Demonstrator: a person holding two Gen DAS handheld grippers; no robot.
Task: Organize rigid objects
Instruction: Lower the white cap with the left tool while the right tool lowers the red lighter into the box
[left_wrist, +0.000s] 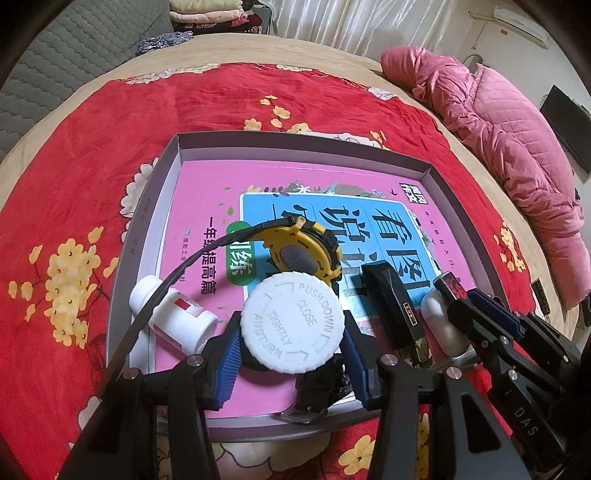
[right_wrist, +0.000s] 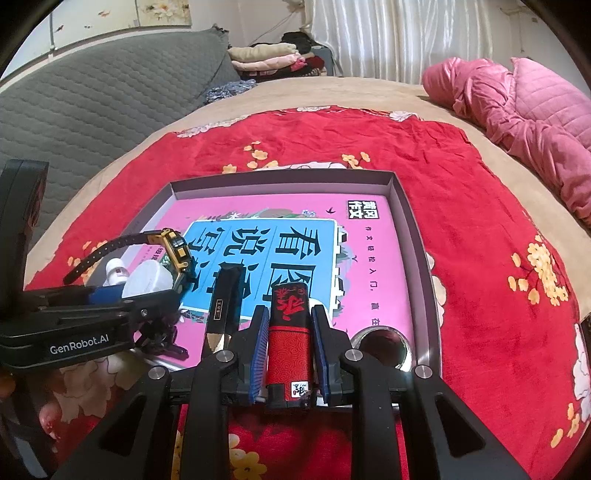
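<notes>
A grey shallow box (left_wrist: 173, 162) lies on the red bedspread with a pink book (left_wrist: 207, 192) inside. My left gripper (left_wrist: 291, 347) is shut on a bottle with a white push-down cap (left_wrist: 291, 321), low over the box's near part. A yellow-black watch (left_wrist: 303, 247) stands just beyond the cap. A small white bottle (left_wrist: 173, 314) lies to its left. My right gripper (right_wrist: 288, 347) is shut on a red-black lighter (right_wrist: 288, 332) over the box's near edge (right_wrist: 413, 258). A black-gold bar (right_wrist: 221, 306) lies left of it, a shiny round object (right_wrist: 380, 341) to its right.
The red floral bedspread (right_wrist: 480, 221) surrounds the box. A pink quilted jacket (right_wrist: 517, 110) lies at the far right. A grey headboard (right_wrist: 92, 110) stands at the left, with folded clothes (right_wrist: 269, 59) beyond the bed.
</notes>
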